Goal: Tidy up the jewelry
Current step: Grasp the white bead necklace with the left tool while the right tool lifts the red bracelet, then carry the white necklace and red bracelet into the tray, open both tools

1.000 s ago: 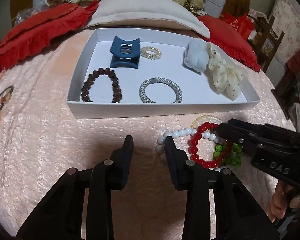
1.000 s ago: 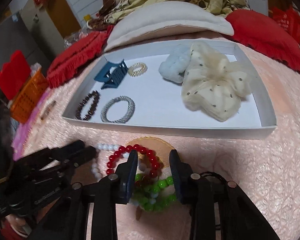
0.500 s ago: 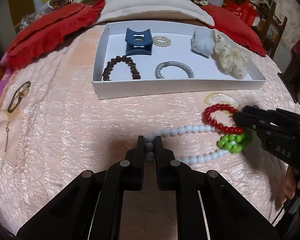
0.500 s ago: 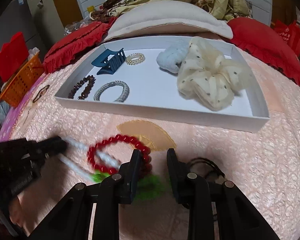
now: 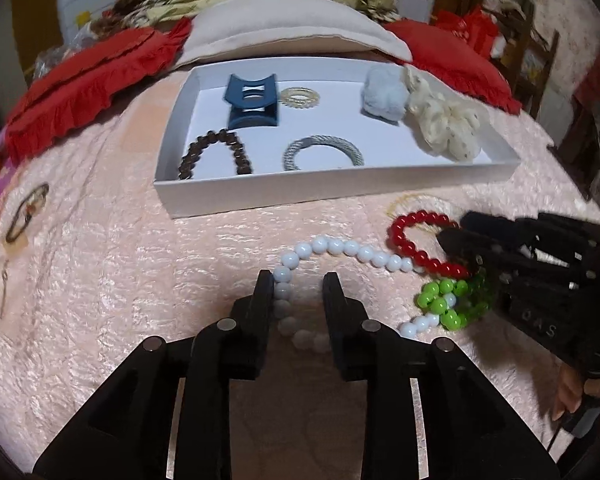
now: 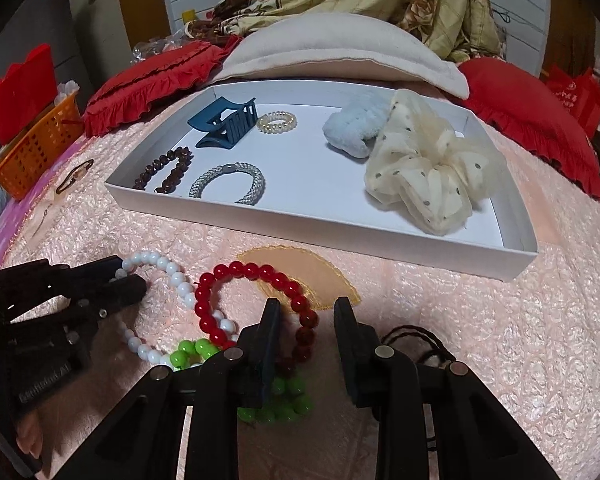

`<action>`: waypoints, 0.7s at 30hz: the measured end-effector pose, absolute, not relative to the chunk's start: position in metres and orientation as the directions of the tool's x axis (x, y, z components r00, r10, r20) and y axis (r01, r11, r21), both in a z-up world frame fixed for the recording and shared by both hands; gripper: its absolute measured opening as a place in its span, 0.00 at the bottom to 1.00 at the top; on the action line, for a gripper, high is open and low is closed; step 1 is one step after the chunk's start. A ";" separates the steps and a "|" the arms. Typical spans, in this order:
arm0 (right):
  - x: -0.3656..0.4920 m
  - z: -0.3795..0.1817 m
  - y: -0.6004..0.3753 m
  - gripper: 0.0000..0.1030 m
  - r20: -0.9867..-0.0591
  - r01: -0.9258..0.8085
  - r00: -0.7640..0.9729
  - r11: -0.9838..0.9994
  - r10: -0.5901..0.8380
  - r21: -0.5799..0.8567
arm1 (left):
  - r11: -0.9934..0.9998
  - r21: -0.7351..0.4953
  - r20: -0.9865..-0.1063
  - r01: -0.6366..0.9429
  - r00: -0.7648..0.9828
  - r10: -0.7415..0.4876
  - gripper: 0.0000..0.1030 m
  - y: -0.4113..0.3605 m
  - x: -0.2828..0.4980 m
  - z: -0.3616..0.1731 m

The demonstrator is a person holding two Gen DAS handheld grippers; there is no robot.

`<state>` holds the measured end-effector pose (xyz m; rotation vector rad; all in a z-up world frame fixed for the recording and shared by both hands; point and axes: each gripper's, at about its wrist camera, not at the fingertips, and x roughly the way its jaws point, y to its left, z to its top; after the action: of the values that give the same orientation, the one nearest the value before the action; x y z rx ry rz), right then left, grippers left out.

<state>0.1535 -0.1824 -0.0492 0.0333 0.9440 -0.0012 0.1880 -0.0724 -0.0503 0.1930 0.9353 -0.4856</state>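
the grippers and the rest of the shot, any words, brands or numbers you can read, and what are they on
"OAS": raised letters on the body of the right gripper, partly hidden, perhaps a fragment.
Raised lettering on the body of the left gripper: too blurred to read.
Gold print on the red bag: too small to read.
Nothing else legible.

The black two-finger left gripper (image 5: 298, 292) is angled down toward the bedspread, its jaws parted and opening. The black two-finger right gripper (image 6: 307, 316) is pitched down likewise, its jaws apart and closing. Fingertips of a hand (image 5: 568, 394) are seen behind the right gripper.
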 end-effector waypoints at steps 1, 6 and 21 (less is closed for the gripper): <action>0.154 -0.049 -0.181 0.19 -0.809 0.011 0.588 1.000 0.016 0.028 | 0.866 -0.064 -0.814 0.495 0.477 -0.332 0.08 -0.074 0.187 -0.050; 0.155 -0.046 -0.184 0.09 -0.817 0.013 0.574 0.997 0.059 0.080 | 0.861 -0.133 -0.809 0.490 0.448 -0.380 0.08 -0.066 0.191 -0.042; 0.135 0.008 -0.192 0.09 -0.751 0.029 0.649 0.983 0.119 0.181 | 0.857 -0.307 -0.702 0.415 0.509 -0.498 0.08 -0.009 0.201 0.010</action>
<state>0.1352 -0.1925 0.0081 0.1837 0.8637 0.0514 0.2010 -0.0091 0.0098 -0.1034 0.8787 -0.5508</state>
